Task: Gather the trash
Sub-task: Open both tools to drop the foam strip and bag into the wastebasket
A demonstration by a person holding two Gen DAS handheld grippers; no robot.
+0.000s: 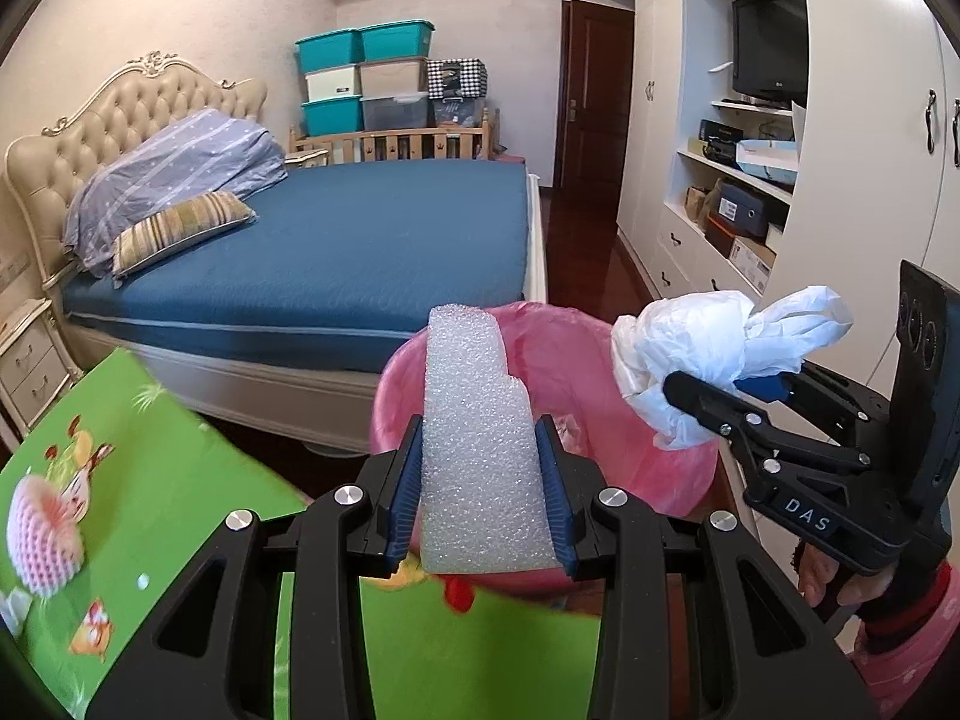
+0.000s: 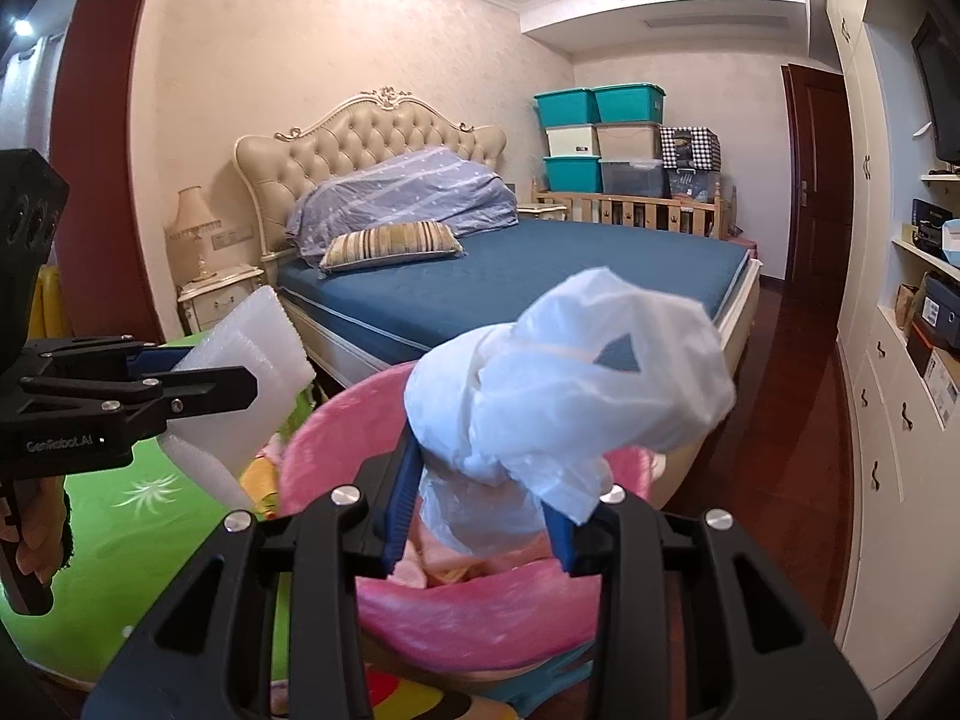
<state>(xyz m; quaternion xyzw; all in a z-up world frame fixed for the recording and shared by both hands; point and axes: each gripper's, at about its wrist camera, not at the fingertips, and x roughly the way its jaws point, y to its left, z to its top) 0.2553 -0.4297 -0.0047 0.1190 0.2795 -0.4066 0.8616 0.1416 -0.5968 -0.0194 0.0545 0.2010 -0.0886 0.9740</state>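
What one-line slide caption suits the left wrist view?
Left gripper holds foam, right gripper a bag, at the pink bin.

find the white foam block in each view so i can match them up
Left wrist view: the white foam block stands at centre bottom, clamped between the left gripper's blue pads, in front of the pink-lined bin.
Right wrist view: the same block sits at the left edge, held by the left gripper coming in from the left, beside the bin.
Shared landmark: the blue bed behind the bin.
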